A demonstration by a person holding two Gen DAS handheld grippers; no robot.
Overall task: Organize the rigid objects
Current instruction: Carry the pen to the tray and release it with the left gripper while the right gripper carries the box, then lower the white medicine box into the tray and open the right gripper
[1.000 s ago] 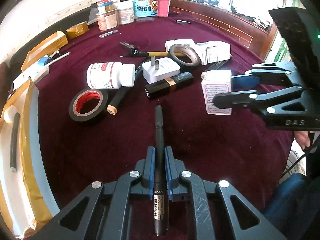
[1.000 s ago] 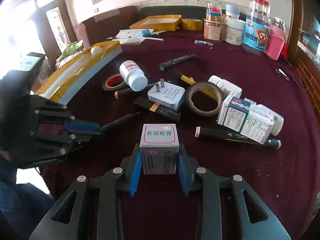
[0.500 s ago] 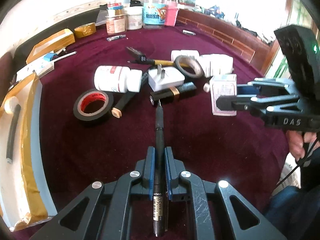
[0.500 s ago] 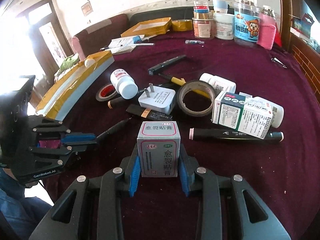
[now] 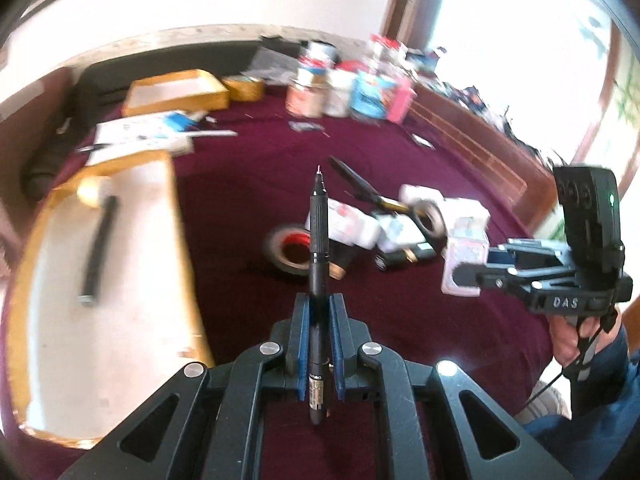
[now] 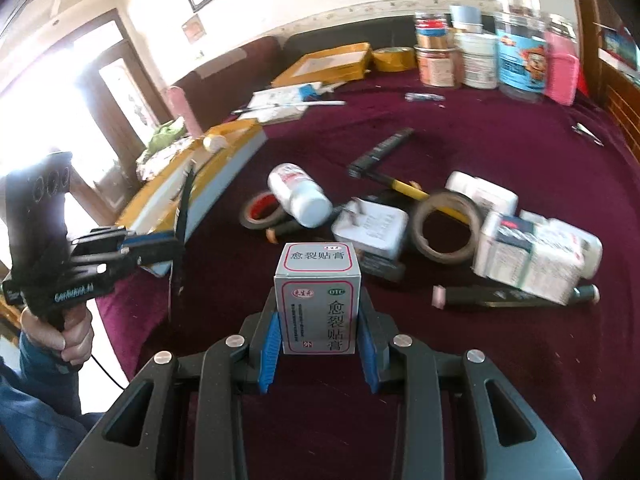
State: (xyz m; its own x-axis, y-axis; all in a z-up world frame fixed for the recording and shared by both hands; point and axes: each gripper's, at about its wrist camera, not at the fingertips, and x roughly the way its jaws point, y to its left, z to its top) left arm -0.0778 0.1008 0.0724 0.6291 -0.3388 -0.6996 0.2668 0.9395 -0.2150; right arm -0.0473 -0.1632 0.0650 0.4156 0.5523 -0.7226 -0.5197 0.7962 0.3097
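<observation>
Left wrist view shows the left gripper (image 5: 318,344) clamped on a black pen (image 5: 319,240), carrying it; next likely lowering into the tray (image 5: 176,216) at its left, while the right gripper (image 6: 319,350) grips a small medicine box (image 6: 318,300).

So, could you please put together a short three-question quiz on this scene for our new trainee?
1. True or false: the left tool is shut on a black pen.
2. What does the right tool hold: A a tape roll, B a small medicine box, C a white plug?
3. Fill in: the cloth covering the table is ___ in colour.

Key: 1 true; 2 B; 3 dark red.
</observation>
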